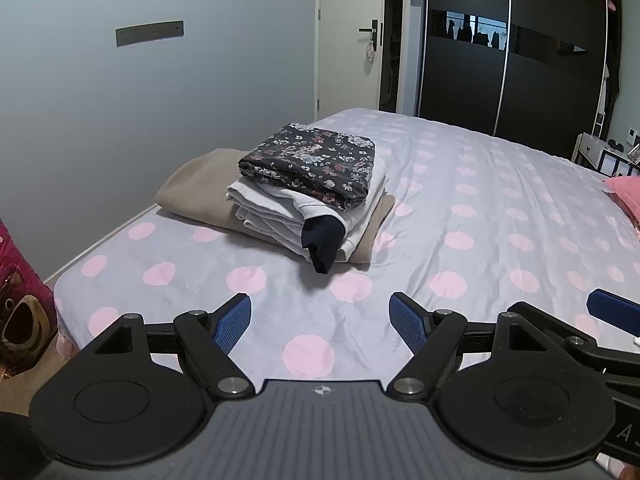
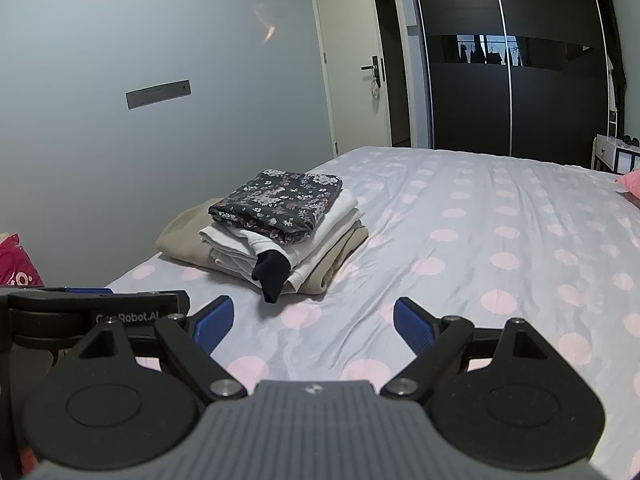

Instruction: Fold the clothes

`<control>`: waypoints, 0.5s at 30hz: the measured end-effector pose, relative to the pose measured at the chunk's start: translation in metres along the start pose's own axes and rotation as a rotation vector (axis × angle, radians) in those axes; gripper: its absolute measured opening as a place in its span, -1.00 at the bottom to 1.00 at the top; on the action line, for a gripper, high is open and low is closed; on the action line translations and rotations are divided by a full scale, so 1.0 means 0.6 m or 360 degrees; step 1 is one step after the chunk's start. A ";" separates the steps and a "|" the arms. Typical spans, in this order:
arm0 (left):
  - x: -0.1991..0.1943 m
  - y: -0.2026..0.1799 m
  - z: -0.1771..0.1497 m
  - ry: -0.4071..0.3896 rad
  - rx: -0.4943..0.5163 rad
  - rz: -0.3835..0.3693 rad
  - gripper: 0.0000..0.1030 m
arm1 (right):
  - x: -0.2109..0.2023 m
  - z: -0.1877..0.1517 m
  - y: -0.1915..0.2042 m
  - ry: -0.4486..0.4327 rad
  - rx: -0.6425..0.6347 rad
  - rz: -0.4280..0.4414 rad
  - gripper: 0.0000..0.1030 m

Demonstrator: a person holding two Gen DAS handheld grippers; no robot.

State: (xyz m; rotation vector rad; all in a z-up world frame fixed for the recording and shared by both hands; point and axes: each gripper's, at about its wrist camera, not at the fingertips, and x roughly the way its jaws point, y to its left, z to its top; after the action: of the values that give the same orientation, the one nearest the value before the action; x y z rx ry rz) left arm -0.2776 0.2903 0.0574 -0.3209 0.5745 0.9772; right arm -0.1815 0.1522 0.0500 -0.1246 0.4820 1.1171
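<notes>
A stack of folded clothes (image 1: 288, 196) (image 2: 276, 228) lies on the left part of the bed. A dark floral piece (image 1: 316, 158) (image 2: 280, 204) is on top, white pieces (image 1: 272, 212) under it, a beige one (image 1: 192, 188) at the bottom. A dark navy sleeve end (image 1: 324, 240) (image 2: 272, 272) sticks out at the front. My left gripper (image 1: 320, 320) hovers open over the bedspread, short of the stack, nothing between its blue pads. My right gripper (image 2: 310, 322) is open too, beside the left gripper's body (image 2: 96, 312), with nothing in it.
The bed has a grey spread with pink dots (image 1: 460, 220) (image 2: 480, 240). A pink pillow (image 1: 624, 196) lies at the right edge. A grey wall runs along the left, with a white door (image 1: 348, 40) and a dark sliding wardrobe (image 1: 508, 48) behind. A pink bag (image 1: 20, 300) stands left of the bed.
</notes>
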 end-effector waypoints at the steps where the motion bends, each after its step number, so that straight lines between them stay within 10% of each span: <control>1: 0.000 0.000 0.000 0.0001 -0.0002 0.0001 0.47 | -0.001 0.000 0.000 0.0000 0.0000 0.0000 0.72; 15: -0.002 0.006 -0.001 -0.0005 -0.0021 0.0010 0.47 | -0.006 0.000 0.002 -0.0010 0.0007 0.0022 0.72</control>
State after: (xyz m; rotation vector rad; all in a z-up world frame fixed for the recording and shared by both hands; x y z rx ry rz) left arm -0.2816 0.2909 0.0577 -0.3298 0.5667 0.9880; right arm -0.1838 0.1500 0.0516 -0.1139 0.4805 1.1293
